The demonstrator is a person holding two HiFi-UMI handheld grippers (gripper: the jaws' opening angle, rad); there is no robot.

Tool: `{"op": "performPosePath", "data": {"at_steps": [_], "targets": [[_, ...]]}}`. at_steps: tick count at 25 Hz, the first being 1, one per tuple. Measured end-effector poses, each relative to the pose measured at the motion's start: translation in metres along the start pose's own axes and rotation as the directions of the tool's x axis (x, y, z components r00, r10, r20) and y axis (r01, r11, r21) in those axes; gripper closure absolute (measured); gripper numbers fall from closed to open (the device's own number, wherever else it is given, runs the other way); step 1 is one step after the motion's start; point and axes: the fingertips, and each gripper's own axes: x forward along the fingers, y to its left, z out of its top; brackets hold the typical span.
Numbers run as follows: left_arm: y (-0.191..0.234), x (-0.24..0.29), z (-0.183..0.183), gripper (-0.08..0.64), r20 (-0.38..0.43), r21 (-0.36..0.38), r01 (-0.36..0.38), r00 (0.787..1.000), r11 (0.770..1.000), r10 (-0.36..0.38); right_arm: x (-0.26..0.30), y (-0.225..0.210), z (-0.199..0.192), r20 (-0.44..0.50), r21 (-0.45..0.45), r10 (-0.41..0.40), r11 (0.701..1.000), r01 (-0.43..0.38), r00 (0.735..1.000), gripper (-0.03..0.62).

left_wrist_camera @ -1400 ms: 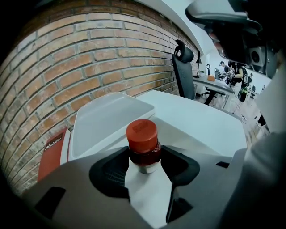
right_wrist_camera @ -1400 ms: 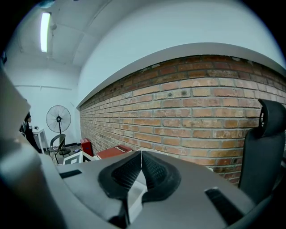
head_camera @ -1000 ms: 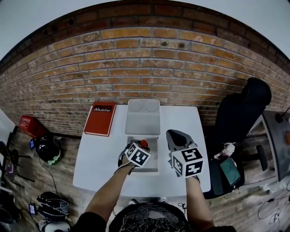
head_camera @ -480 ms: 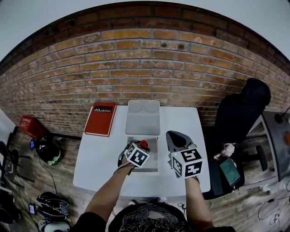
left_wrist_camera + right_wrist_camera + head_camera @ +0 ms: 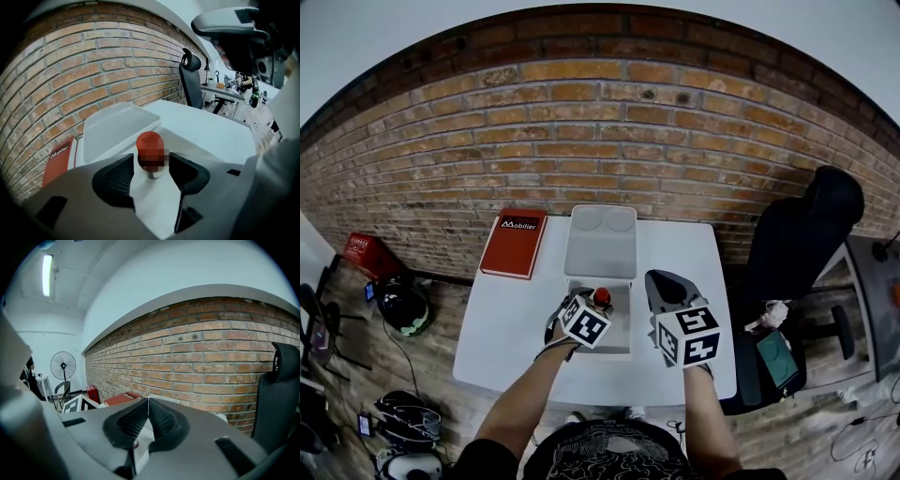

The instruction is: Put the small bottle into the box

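The small bottle (image 5: 601,297), red-capped with a pale body, is held upright between the pads of my left gripper (image 5: 596,302). It hangs over the open white box (image 5: 621,328) in the middle of the table. In the left gripper view both pads press the bottle (image 5: 151,159) from either side, with the box's flat lid (image 5: 117,123) lying open behind it toward the wall. My right gripper (image 5: 660,279) hovers just right of the box with its jaws closed together and nothing in them (image 5: 148,405).
A red book (image 5: 515,244) lies at the back left of the white table (image 5: 502,328), next to the box lid (image 5: 600,239). A brick wall stands right behind the table. A black office chair (image 5: 802,234) is off the right side. Bags and gear lie on the floor at left.
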Motion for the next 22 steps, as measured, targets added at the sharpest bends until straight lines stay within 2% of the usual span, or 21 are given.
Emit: {"op": "performPosePath", "data": {"at_steps": [11, 15, 22], "targets": [[0.004, -0.03, 0.023, 0.319, 0.113, -0.019, -0.013, 0.994, 1.0, 0.015, 0.002, 0.01, -0.001, -0.006, 0.002, 0.02, 1.0, -0.02, 1.0, 0.571], [0.008, -0.044, 0.036, 0.319, 0.168, -0.03, -0.01, 0.986, 1.0, 0.015, 0.003, 0.011, 0.001, -0.003, 0.003, 0.024, 1.0, -0.024, 1.0, 0.571], [0.025, -0.07, 0.058, 0.325, 0.267, -0.098, -0.029, 0.962, 0.995, 0.055, 0.003, 0.009, 0.005, 0.006, 0.003, 0.024, 1.0, -0.024, 1.0, 0.571]]}}
